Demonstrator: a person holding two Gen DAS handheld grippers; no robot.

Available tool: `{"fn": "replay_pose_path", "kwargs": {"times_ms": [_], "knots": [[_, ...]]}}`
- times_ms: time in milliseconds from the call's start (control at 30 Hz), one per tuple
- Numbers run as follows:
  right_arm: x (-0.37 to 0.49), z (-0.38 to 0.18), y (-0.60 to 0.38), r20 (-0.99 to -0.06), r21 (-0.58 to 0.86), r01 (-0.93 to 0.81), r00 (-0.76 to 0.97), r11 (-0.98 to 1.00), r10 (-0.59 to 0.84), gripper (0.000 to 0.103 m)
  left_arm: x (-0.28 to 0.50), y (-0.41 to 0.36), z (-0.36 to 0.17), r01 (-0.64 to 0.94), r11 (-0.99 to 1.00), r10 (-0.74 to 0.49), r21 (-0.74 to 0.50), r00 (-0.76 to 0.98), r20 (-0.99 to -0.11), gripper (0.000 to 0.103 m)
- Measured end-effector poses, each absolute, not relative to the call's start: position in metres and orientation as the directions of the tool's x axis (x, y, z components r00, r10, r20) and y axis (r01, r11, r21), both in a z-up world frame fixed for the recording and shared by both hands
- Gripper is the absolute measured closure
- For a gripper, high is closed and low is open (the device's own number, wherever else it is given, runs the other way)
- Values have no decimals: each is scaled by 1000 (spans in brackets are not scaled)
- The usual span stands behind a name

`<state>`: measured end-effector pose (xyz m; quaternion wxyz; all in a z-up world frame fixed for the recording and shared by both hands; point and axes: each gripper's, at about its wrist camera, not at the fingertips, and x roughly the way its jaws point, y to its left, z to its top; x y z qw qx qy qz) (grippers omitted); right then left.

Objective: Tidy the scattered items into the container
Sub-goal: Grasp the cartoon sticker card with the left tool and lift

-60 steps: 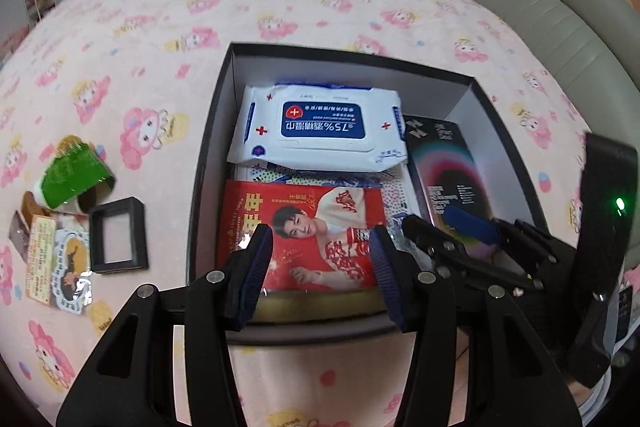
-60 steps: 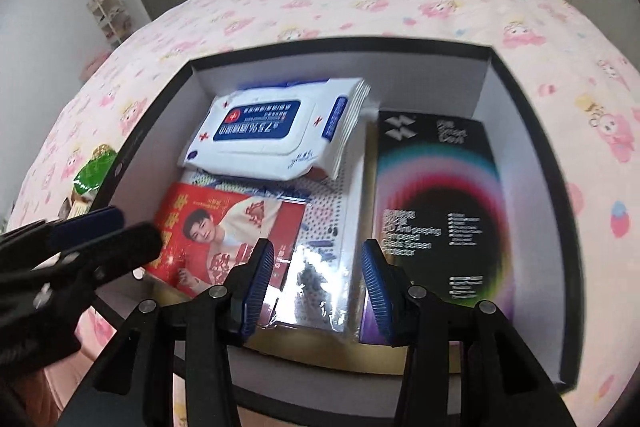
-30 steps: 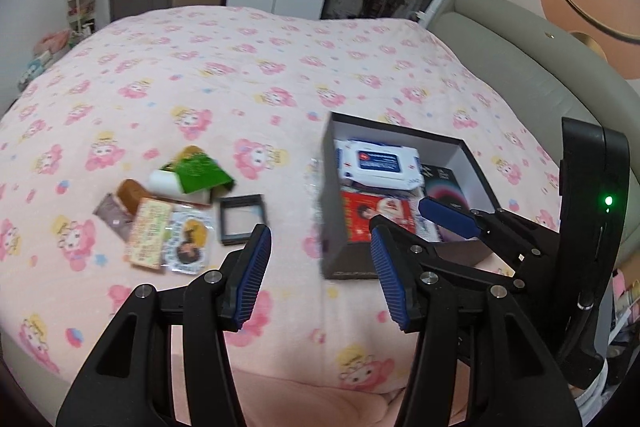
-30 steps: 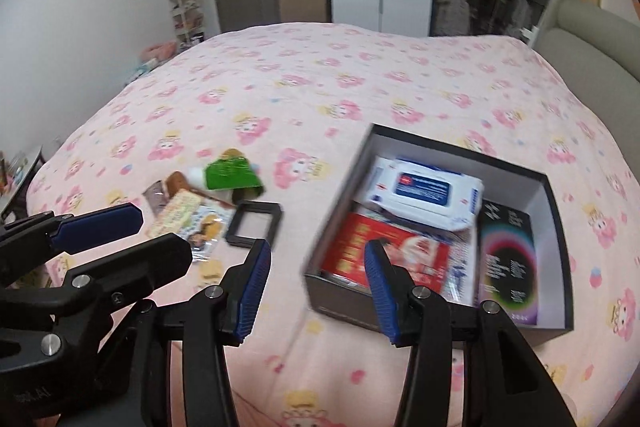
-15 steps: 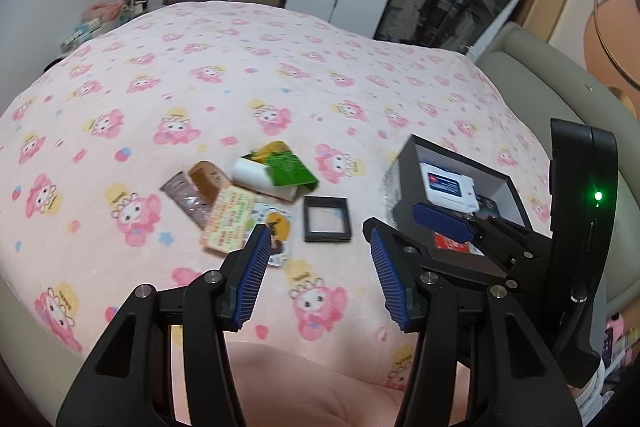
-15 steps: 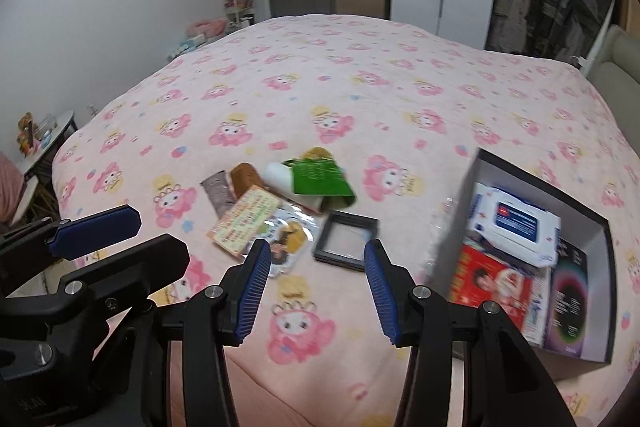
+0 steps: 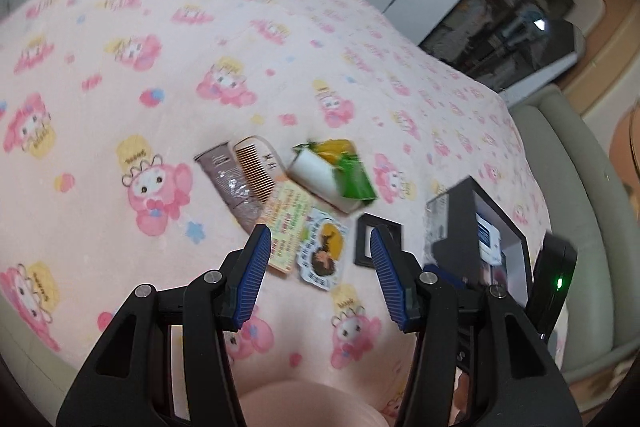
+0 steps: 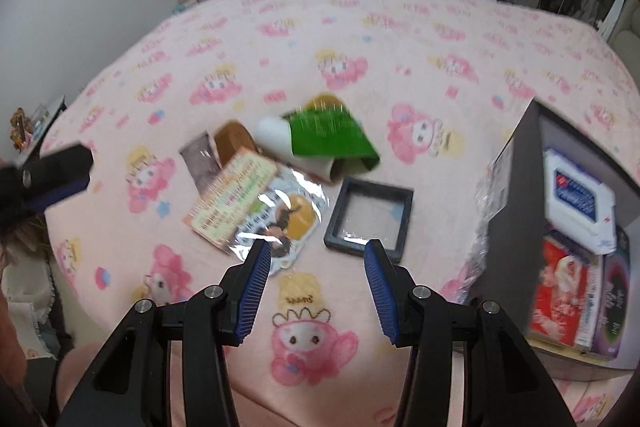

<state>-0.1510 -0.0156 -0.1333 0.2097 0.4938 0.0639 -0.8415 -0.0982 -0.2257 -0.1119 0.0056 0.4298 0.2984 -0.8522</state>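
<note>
Pink cartoon-print bedding [image 8: 400, 27] held my scattered comb [image 7: 256, 167], sachet [image 7: 230, 187], green-wrapped tube [image 8: 320, 143], cards [image 8: 236, 199] and black square frame [image 8: 370, 213] left of the dark box [image 8: 516, 187], while I held left gripper [image 7: 318, 269] and right gripper [image 8: 314, 277] spread and empty.

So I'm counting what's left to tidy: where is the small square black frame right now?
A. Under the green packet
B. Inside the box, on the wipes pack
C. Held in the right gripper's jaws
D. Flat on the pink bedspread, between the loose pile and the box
D: the square black frame lies flat on the bedspread, between the card pile and the box; the right gripper is open and empty.
</note>
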Motion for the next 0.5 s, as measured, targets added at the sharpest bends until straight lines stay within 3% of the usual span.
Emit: {"fn": "replay_pose_path", "kwargs": {"times_ms": [233,433,500], "knots": [[-168,-186,-21,-913,170,398,-282,-902,-296,58,-145,-239,-179,391,-743,341,-544,-479,-809,54],[-177,-211,-27,-921,223,384,-217,-896,-323,58,-166,-241,-221,448,-671,464,-591,-368,-806,54],[-180,-214,-28,-915,241,378,-218,-894,-339,58,-168,-242,-230,456,-651,493,-606,-353,-795,69]]}}
